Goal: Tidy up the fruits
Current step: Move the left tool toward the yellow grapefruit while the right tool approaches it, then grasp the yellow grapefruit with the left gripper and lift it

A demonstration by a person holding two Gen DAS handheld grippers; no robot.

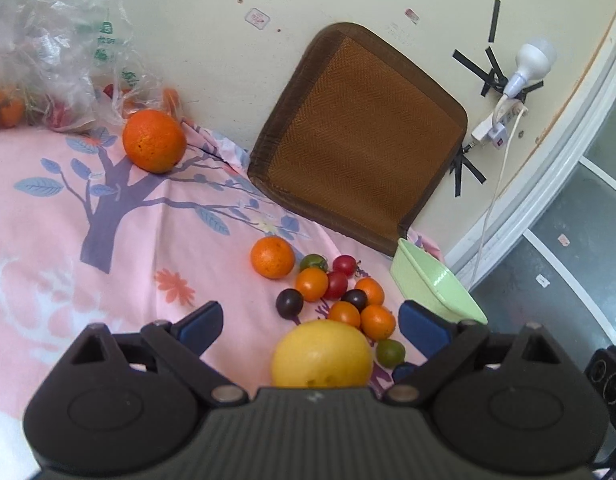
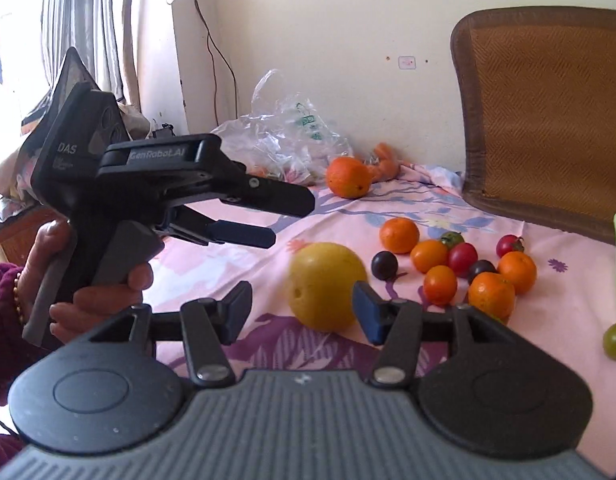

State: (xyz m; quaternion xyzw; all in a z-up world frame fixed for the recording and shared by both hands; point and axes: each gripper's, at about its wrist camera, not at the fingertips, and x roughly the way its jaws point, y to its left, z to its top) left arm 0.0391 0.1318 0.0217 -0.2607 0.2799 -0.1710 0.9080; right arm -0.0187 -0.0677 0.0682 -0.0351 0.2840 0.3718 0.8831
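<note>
The left tongs (image 1: 311, 320) are spread wide and nothing is gripped; a yellow fruit (image 1: 321, 354) is seen low in the centre of the left wrist view, between the two blue pads but touched by neither. Just above it a cluster of small tomatoes and mandarins (image 1: 339, 296) is gathered on the pink floral bedsheet (image 1: 48, 240), with a mid-sized orange (image 1: 272, 257) at the cluster's upper left and a big orange (image 1: 154, 140) well apart in the upper left of the frame, near a crumpled plastic bag (image 1: 48, 60). A pale green tray (image 1: 435, 284) is set just right of the cluster, below a brown woven cushion (image 1: 359, 128) leaning on the wall. In the right wrist view the right tongs (image 2: 302, 312) are also held open and empty, the yellow fruit lying just beyond their tips. The left device is seen at the left of that frame, gripped by a hand (image 2: 96, 280).
</note>
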